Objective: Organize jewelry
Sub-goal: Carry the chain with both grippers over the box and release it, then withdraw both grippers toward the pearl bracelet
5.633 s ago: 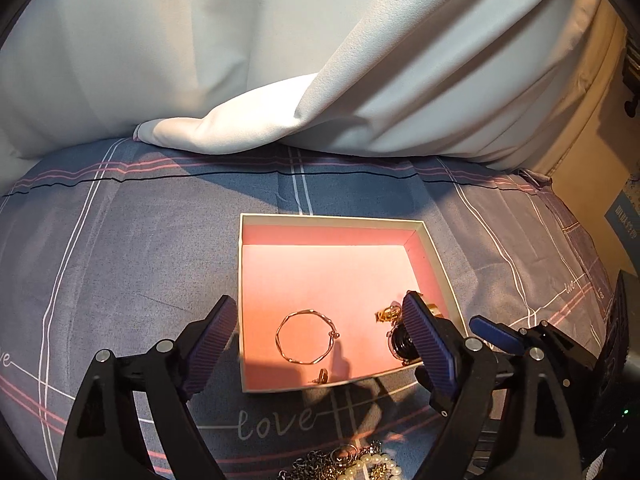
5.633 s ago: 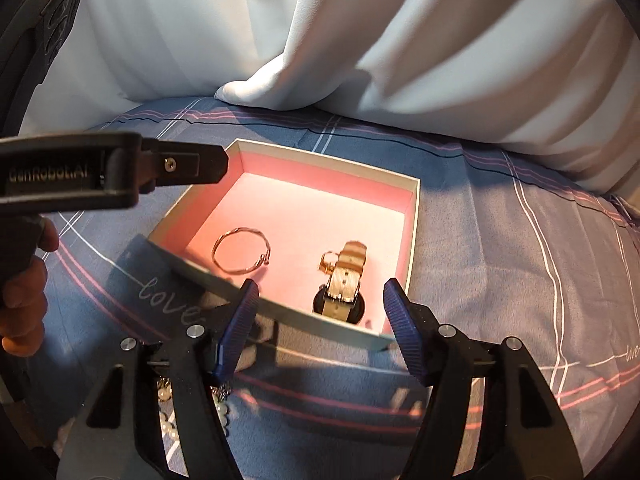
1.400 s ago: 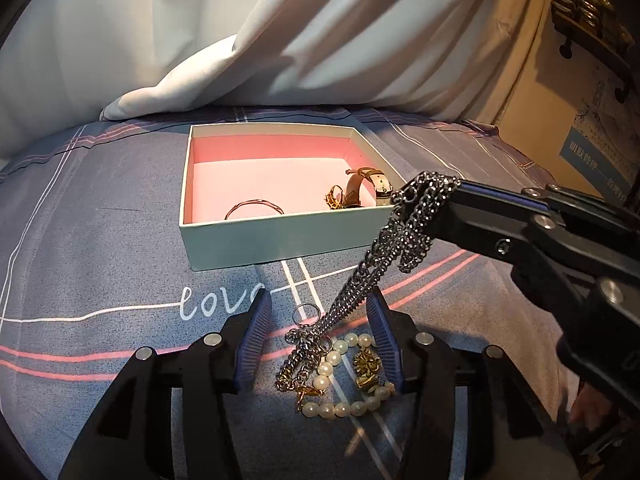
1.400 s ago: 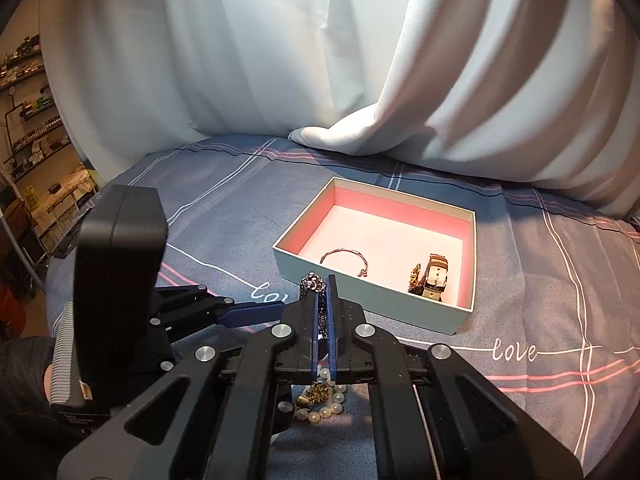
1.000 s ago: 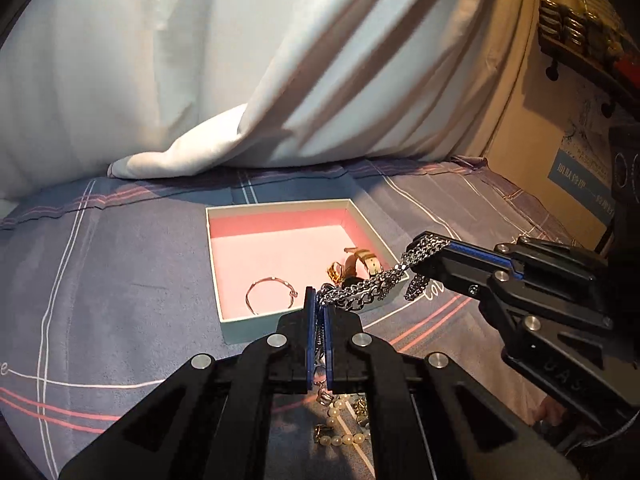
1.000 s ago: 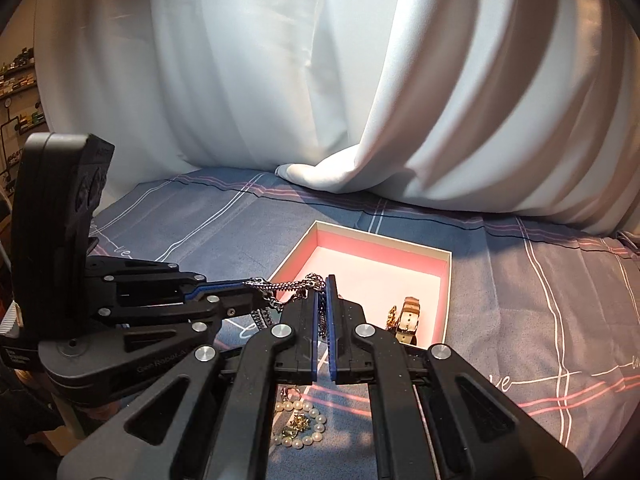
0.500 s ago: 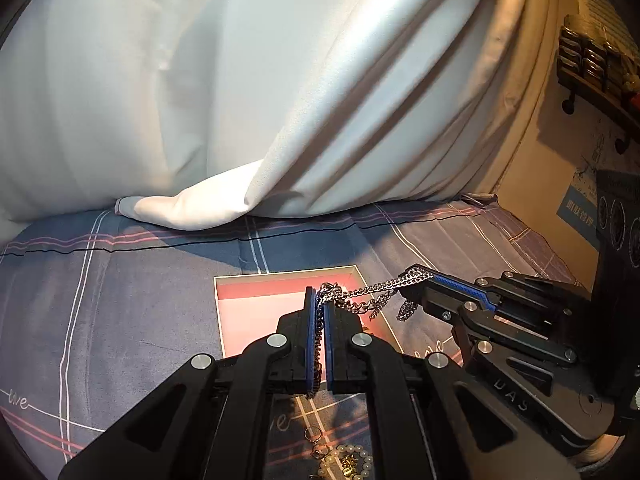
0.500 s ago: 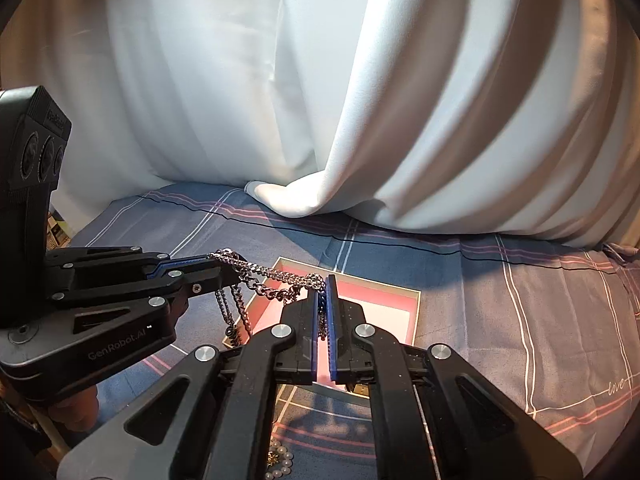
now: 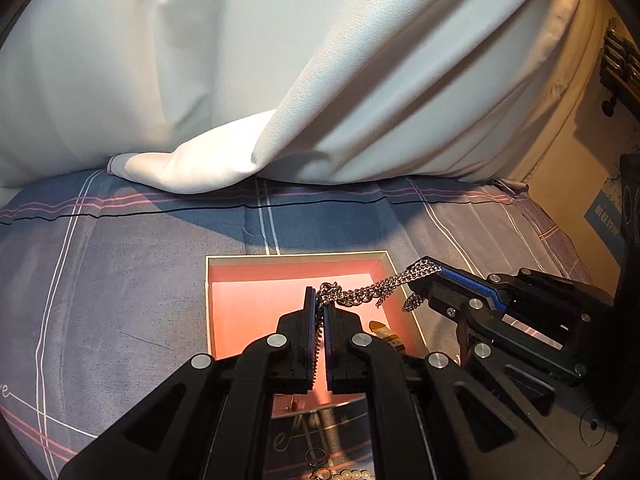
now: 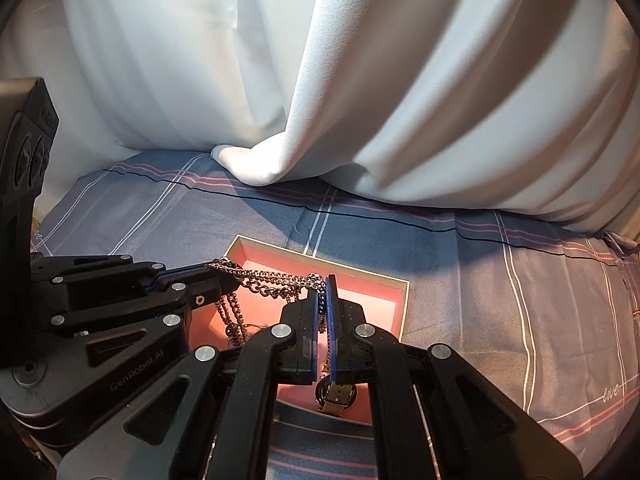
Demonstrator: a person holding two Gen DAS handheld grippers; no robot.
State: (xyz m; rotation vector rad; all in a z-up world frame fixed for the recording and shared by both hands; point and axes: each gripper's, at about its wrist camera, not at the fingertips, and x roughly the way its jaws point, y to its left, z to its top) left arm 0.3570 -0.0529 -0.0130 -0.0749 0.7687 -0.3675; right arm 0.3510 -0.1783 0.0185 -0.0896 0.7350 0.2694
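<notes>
Both your tongs are clamped on one silver chain [image 9: 362, 292]. Your left gripper [image 9: 319, 300] pinches one end between its closed pads; your right gripper [image 10: 322, 292] pinches the other end, pads likewise pressed together. The chain spans the gap between the two tips, sagging slightly, loose loops dangling beneath. It hangs in the air above the pink-lined box [image 9: 256, 304], which sits on the grey-blue plaid bedsheet [image 9: 100, 272]. A watch [image 10: 336, 396] lies in the box's near corner, partly hidden by your right gripper. White curtain [image 10: 360, 80] drapes onto the sheet behind.
</notes>
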